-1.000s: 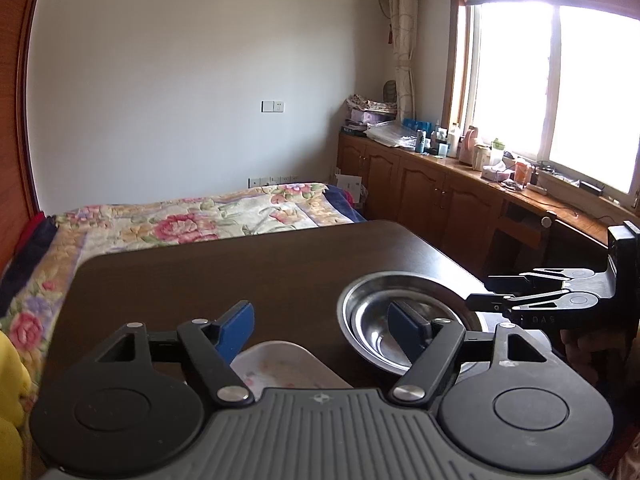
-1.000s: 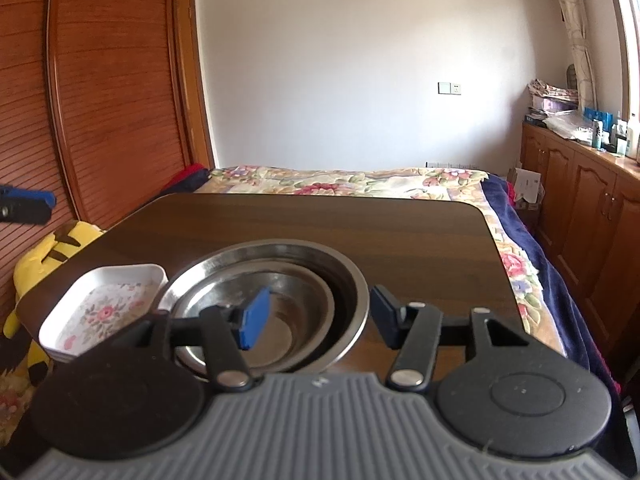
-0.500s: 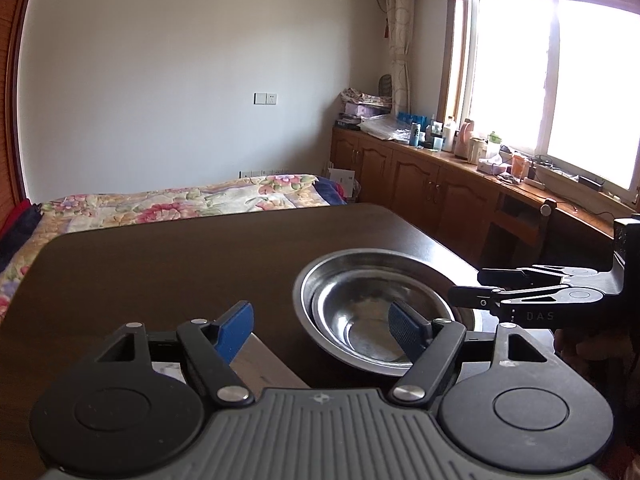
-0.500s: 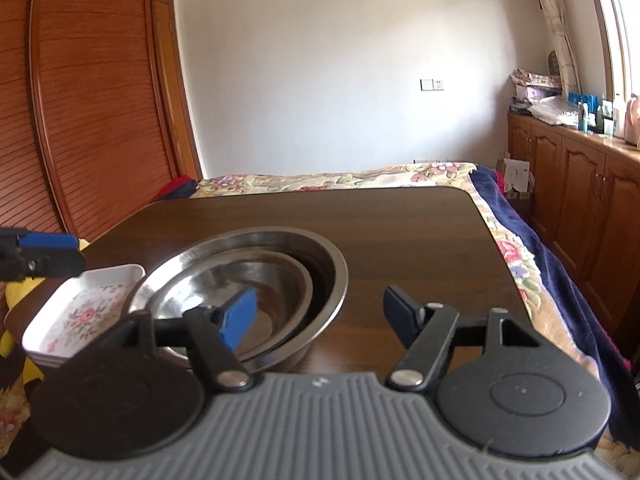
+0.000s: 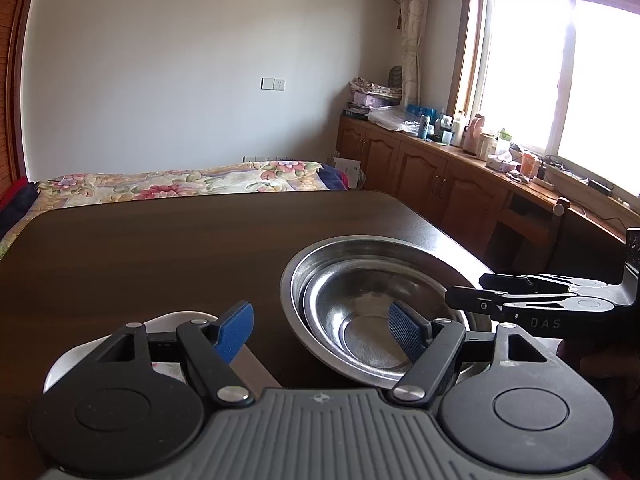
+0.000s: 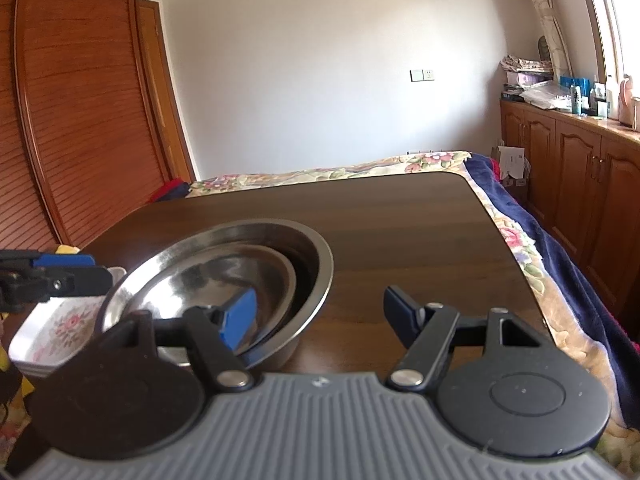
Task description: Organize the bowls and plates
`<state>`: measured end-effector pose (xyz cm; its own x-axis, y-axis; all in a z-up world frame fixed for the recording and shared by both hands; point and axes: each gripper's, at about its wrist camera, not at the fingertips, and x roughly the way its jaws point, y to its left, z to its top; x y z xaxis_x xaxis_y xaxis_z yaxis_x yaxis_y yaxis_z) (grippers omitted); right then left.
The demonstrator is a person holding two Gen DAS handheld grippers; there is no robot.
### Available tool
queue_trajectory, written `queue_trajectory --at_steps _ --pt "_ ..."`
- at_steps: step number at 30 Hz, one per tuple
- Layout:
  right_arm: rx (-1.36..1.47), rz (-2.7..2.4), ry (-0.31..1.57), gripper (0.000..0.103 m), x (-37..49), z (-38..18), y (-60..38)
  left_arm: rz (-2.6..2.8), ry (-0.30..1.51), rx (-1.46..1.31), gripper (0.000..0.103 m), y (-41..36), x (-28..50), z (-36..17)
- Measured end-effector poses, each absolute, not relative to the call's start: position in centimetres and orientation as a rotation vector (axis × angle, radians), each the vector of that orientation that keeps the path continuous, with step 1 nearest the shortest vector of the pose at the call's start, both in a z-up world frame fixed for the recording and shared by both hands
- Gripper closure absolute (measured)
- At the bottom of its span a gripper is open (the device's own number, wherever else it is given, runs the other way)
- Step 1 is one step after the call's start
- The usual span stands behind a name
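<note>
Two steel bowls are nested on the dark wooden table (image 5: 160,248): a small bowl (image 5: 360,304) inside a large bowl (image 5: 420,246). A white floral dish (image 6: 56,328) sits just left of them. My left gripper (image 5: 320,330) is open, with one finger above the white dish (image 5: 176,318) and the other over the bowls. My right gripper (image 6: 318,314) is open too. Its left finger hangs inside the large bowl (image 6: 324,256) and its right finger stands over bare table, so the near rim lies between them. The small bowl (image 6: 224,276) shows clearly inside.
A bed with a floral cover (image 5: 180,180) lies past the table's far edge, and its blue blanket (image 6: 560,272) runs along the right edge. Wooden cabinets (image 5: 420,172) with bottles stand under the window. A wooden wardrobe (image 6: 80,120) rises at the left.
Both grippers have come nearer the nested bowls, which now look larger. The right gripper's fingers have spread wider than a second ago. The bowls and the dish stay in place.
</note>
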<state>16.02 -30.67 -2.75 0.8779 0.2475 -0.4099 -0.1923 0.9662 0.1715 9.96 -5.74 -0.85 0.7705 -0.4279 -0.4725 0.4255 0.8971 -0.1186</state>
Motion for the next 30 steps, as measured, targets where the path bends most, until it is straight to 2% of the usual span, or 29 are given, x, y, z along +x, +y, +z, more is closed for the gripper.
queue_trajectory --at_steps 4,11,19,21,25,28,30 --pt "0.155 0.229 0.451 0.032 16.5 -3.0 -31.0 -0.456 0.531 -0.007 0.008 -6.2 10.4 -1.2" --pt "0.188 0.235 0.461 0.032 17.0 -3.5 -31.3 -0.467 0.575 -0.031 0.02 -6.6 11.3 -1.7" --pt "0.229 0.26 0.485 0.033 18.0 -3.8 -31.3 -0.456 0.611 -0.044 0.025 -7.1 12.0 -2.0" --pt "0.228 0.264 0.491 0.04 18.0 -3.9 -31.2 -0.455 0.624 -0.048 0.029 -7.1 12.2 -2.1" --pt "0.258 0.283 0.507 0.047 18.1 -4.3 -31.3 -0.45 0.65 -0.056 0.032 -6.9 12.5 -2.5" --pt "0.267 0.297 0.508 0.055 18.0 -4.3 -31.1 -0.455 0.664 -0.052 0.045 -7.0 12.7 -2.7" --pt "0.262 0.31 0.506 0.067 17.9 -4.3 -30.8 -0.463 0.67 -0.054 0.047 -6.9 12.7 -2.8"
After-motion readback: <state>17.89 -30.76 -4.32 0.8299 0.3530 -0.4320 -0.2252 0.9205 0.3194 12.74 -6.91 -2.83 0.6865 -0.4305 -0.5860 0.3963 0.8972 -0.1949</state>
